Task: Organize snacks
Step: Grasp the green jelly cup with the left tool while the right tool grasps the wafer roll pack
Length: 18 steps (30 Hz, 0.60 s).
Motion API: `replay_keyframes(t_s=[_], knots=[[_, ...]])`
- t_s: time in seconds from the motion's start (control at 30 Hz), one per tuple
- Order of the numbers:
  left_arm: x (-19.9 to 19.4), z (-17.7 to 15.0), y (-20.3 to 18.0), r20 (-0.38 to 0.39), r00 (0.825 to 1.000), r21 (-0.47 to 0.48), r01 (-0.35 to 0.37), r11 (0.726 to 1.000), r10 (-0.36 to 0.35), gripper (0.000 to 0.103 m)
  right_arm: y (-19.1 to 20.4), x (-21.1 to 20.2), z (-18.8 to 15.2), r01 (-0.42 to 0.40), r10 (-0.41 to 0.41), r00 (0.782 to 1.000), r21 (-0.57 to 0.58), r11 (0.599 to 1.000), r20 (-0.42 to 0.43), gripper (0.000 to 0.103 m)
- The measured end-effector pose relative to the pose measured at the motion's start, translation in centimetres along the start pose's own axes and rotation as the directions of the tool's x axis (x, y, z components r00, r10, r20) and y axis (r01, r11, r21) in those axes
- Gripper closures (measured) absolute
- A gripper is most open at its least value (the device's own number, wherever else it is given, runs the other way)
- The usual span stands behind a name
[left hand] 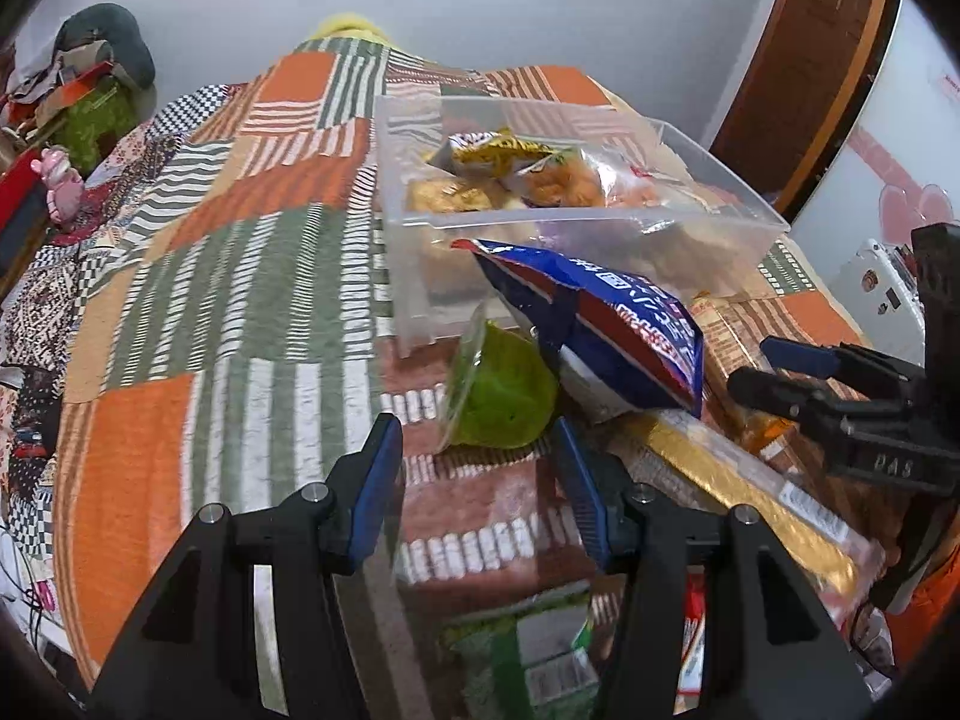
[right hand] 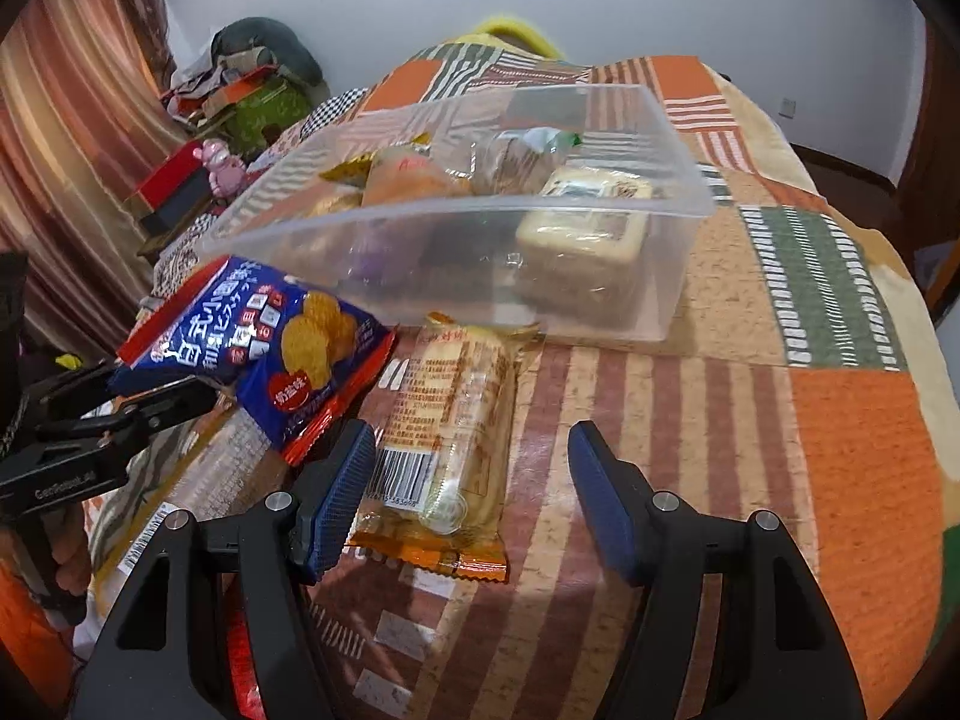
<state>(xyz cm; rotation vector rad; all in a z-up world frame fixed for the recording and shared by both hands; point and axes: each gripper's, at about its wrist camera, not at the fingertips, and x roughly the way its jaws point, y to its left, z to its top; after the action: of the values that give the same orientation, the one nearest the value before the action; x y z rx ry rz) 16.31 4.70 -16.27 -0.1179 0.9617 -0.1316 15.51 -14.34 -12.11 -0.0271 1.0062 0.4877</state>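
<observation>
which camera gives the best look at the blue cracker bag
The right wrist view: the blue cracker bag shows its printed front with the crackers pictured. The left wrist view shows only its creased side.

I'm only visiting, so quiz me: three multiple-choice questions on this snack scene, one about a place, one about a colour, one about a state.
1. Where is the green jelly cup? A) inside the clear box B) outside it, on the quilt C) in a claw
2. The cracker bag is mostly: A) blue B) yellow C) black
3. The right claw is: A) shut on a packet B) open C) out of sight

Answers: B, it lies in front of the box; A, blue with red edges; B, its fingers stand wide apart.
</observation>
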Motion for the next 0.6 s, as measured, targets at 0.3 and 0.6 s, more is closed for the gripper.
replay_keyframes(t_s=[0.3, 0.6], knots=[[2.5, 0.7, -0.4, -0.021, 1.000, -0.006, 0.005, 1.000, -0.005, 0.055, 0.8, 0.9, -0.1, 0.022, -0.022, 1.000, -0.040, 0.999, -0.005, 0.055], [1.6, 0.2, -0.4, 0.026, 1.000, -0.009, -0.006, 1.000, 0.006, 0.062, 0.8, 0.5, -0.3, 0.023, -0.022, 1.000, -0.047, 0.999, 0.013, 0.069]])
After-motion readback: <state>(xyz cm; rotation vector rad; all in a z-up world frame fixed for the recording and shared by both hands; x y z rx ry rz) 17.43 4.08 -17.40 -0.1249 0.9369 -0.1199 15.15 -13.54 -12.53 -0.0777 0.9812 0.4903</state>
